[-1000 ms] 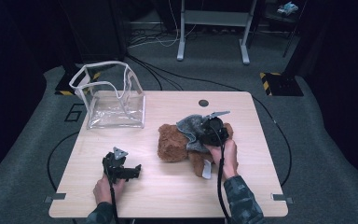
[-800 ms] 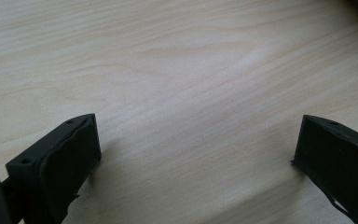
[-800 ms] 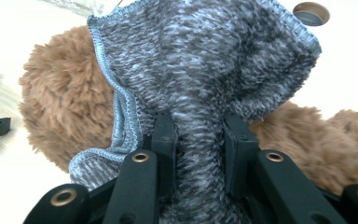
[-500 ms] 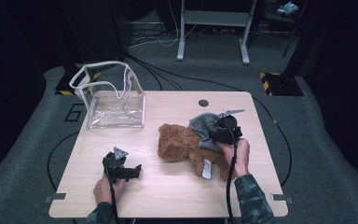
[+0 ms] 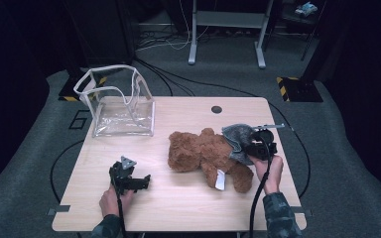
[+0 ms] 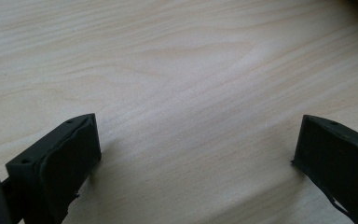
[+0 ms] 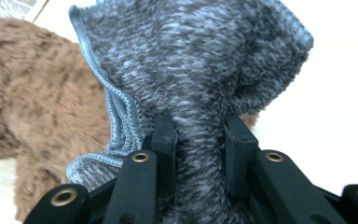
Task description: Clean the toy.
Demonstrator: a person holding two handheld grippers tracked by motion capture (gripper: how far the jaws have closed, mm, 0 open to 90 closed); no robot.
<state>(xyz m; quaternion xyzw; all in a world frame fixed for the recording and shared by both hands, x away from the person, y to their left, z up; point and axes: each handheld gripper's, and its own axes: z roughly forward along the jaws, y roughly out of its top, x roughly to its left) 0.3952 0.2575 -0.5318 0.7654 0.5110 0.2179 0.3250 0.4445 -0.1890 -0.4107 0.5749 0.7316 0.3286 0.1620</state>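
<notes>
A brown teddy bear (image 5: pixel 201 151) lies on its back on the wooden table (image 5: pixel 188 208), legs toward the front right, a white tag by one leg. My right gripper (image 5: pixel 250 144) is shut on a grey fleecy cloth (image 5: pixel 238 139) at the bear's right side; in the right gripper view the cloth (image 7: pixel 200 70) bunches between the pads of that gripper (image 7: pixel 199 140), with the bear's fur (image 7: pixel 32 102) to the left. My left gripper (image 5: pixel 146 179) rests near the front left of the table, and its view shows it (image 6: pixel 193 149) open over bare wood.
A clear plastic bag (image 5: pixel 119 106) with a white rim stands open at the table's back left. A dark round hole (image 5: pixel 217 109) marks the far middle edge. Cables trail over the grey floor, and a metal stand (image 5: pixel 228 29) rises behind the table.
My right gripper has carried the grey cloth to the right, off the bear's middle toward the table's right edge. The left gripper has stayed put.
</notes>
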